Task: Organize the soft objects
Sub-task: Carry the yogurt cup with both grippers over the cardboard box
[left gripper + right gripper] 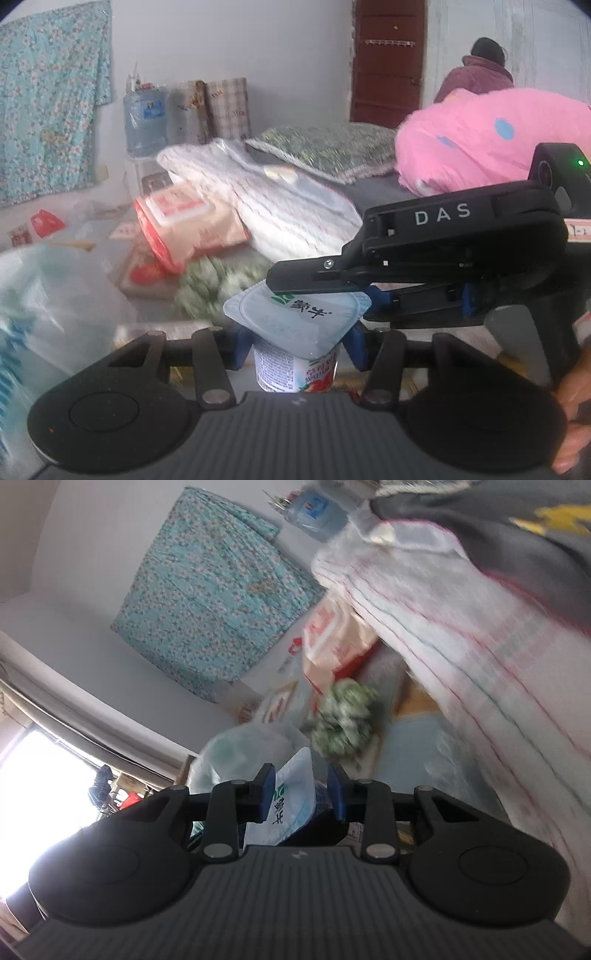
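Note:
My left gripper (295, 347) is shut on a yogurt cup (295, 363) with a pale blue foil lid (299, 315), held upright. My right gripper (295, 288) reaches in from the right over the cup, turned on its side; its fingers straddle the lid's edge. In the right wrist view the right gripper (301, 794) has the lid (291, 797) between its blue pads (267, 792), with a gap left on the right side. Behind lie a green-white soft bundle (210, 286), a wet-wipes pack (184, 221) and a folded white towel (266, 199).
A clear plastic bag (44, 306) sits at the left. A pink quilt (491, 136) and patterned pillow (328, 147) lie on the bed behind. Water jugs (146, 118) stand by the wall. A person (480, 70) sits far back. A floral cloth (207, 590) hangs on the wall.

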`<state>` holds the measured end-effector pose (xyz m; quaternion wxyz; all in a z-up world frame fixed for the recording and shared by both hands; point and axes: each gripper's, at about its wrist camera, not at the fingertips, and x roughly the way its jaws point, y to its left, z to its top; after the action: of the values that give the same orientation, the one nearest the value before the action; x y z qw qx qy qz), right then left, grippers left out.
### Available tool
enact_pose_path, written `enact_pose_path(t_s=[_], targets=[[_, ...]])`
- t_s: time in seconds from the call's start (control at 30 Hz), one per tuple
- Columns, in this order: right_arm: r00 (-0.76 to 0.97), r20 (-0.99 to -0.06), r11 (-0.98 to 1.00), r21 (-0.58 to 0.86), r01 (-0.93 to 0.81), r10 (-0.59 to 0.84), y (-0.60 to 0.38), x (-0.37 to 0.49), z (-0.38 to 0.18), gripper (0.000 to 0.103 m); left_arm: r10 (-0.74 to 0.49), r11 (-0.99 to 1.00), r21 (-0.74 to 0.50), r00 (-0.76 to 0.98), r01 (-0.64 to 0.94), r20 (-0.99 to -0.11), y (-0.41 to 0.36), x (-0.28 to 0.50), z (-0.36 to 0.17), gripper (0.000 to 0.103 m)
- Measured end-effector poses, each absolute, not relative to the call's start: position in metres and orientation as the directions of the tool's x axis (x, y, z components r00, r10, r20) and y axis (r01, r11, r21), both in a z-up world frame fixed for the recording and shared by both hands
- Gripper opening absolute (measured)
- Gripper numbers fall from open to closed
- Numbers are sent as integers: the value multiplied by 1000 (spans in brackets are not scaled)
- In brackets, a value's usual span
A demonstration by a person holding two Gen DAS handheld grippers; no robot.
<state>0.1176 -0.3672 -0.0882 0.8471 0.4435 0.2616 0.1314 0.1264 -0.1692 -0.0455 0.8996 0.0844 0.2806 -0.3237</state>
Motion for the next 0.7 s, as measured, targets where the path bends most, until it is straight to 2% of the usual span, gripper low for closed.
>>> enact_pose_path(t_s=[0.43,0.7], targets=[[771,-224,614,746,-258,596,-302,188,29,30,-403,891,15,805,455,-435,-109,145,55,52],[596,-213,535,723,-437,774,-185,217,79,30,-199,972,30,884,233,-423,-12,123,101,52]])
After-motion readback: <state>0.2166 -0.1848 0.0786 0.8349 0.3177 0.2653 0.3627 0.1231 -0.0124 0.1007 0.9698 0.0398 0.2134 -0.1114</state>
